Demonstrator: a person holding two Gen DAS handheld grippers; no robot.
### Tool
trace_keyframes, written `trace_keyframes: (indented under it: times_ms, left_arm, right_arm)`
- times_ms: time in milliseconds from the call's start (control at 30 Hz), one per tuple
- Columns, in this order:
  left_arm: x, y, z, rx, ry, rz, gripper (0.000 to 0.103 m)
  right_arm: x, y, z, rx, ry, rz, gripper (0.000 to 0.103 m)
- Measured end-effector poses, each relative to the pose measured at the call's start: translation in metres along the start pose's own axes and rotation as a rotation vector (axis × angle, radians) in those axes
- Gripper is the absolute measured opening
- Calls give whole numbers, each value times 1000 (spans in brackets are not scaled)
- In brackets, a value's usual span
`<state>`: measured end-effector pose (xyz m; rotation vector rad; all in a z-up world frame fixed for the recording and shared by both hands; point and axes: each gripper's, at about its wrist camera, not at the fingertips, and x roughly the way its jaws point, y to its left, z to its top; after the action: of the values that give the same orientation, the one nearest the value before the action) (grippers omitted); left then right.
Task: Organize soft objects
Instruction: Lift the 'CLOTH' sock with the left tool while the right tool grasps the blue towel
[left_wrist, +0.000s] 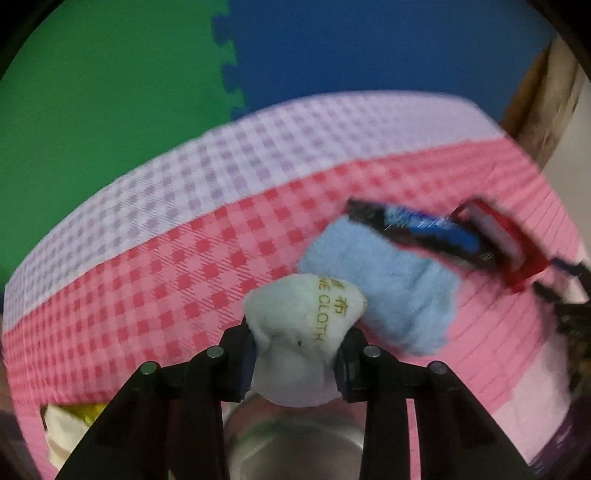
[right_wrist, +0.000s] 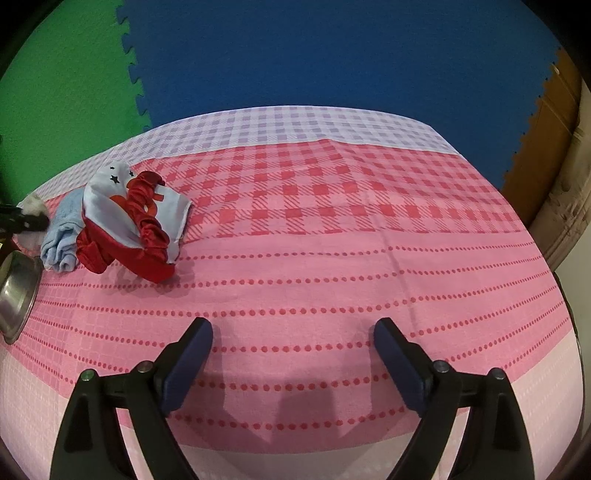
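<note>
My left gripper (left_wrist: 295, 350) is shut on a white cloth (left_wrist: 299, 332) with gold lettering and holds it above a steel bowl (left_wrist: 295, 450). A light blue fluffy cloth (left_wrist: 384, 280) lies just beyond it on the pink checked tablecloth (left_wrist: 166, 280). A red and blue fabric item (left_wrist: 454, 236) lies behind the blue cloth, blurred. In the right wrist view the blue cloth (right_wrist: 61, 229) and a red and pale blue garment (right_wrist: 136, 225) lie at the far left, beside the steel bowl (right_wrist: 16, 291). My right gripper (right_wrist: 293, 354) is open and empty over the tablecloth (right_wrist: 332, 258).
A yellow and cream fabric (left_wrist: 70, 428) lies at the lower left in the left wrist view. Green and blue foam mats (right_wrist: 295, 55) cover the floor beyond the table's far edge. A wooden piece of furniture (right_wrist: 554, 147) stands at the right.
</note>
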<state>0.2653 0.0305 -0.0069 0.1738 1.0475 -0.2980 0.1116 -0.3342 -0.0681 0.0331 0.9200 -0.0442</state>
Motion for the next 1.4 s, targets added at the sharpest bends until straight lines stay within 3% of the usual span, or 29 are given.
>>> trace_keyframes:
  times_ms: [267, 400, 533, 667, 767, 867, 1067, 1400]
  left_arm:
    - [-84, -8, -25, -199, -196, -79, 34]
    - [-112, -3, -50, -295, -240, -108, 34]
    - [-137, 2, -84, -363, -278, -82, 34]
    - [-156, 3, -122, -432, -301, -78, 34]
    - [-169, 2, -151, -452, -313, -42, 34]
    - [-177, 4, -171, -500, -316, -40, 34]
    - [-195, 23, -197, -592, -363, -28, 35]
    - [-199, 39, -212, -622, -379, -26, 37]
  right_arm:
    - [0, 1, 0, 0, 0, -2, 92]
    - [-1, 0, 0, 5, -3, 5, 92]
    - [-8, -7, -1, 34, -42, 37, 92]
    - [-45, -8, -9, 63, -200, 137, 92]
    - [-67, 16, -7, 31, -214, 263, 92]
    - [-79, 64, 6, -100, -177, 389, 92]
    - [-63, 158, 49, -291, -49, 481, 92]
    - [17, 230, 101, -341, 166, 413, 91]
